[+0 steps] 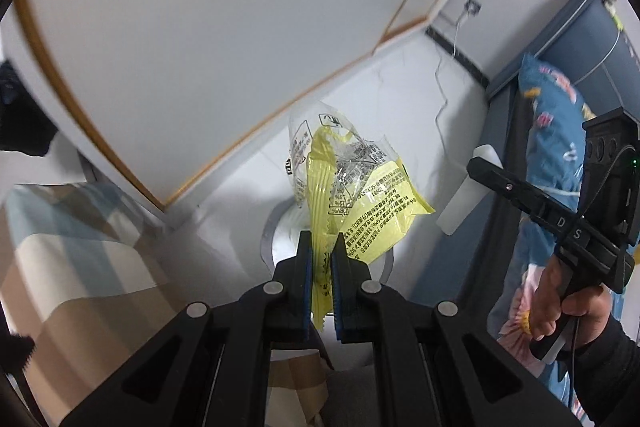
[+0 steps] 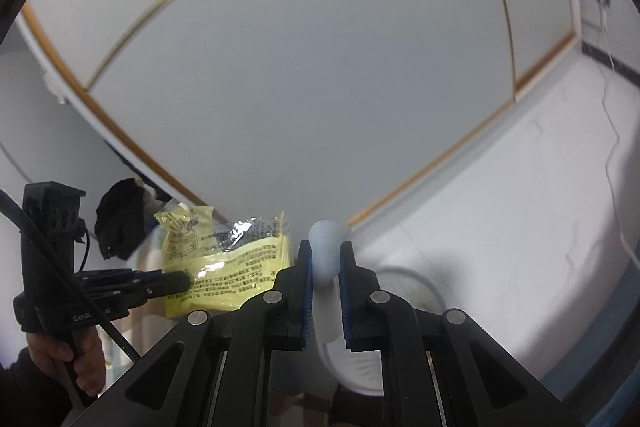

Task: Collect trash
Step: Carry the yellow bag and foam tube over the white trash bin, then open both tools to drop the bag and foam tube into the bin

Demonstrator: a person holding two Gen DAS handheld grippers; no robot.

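Noted: yellow wrapper (image 1: pixel 356 203), light and crinkly, is pinched at its edge by left gripper (image 1: pixel 322 259); pale plastic piece (image 2: pixel 326 247), stiffer, is clamped mid-frame by right gripper (image 2: pixel 325 267).

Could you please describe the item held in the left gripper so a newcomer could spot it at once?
Start at the round white bin on the pale floor. Above it, the left gripper pinches a crumpled yellow and clear plastic wrapper with black print. Its neighbour in the right gripper is a plain, smooth white plastic piece.
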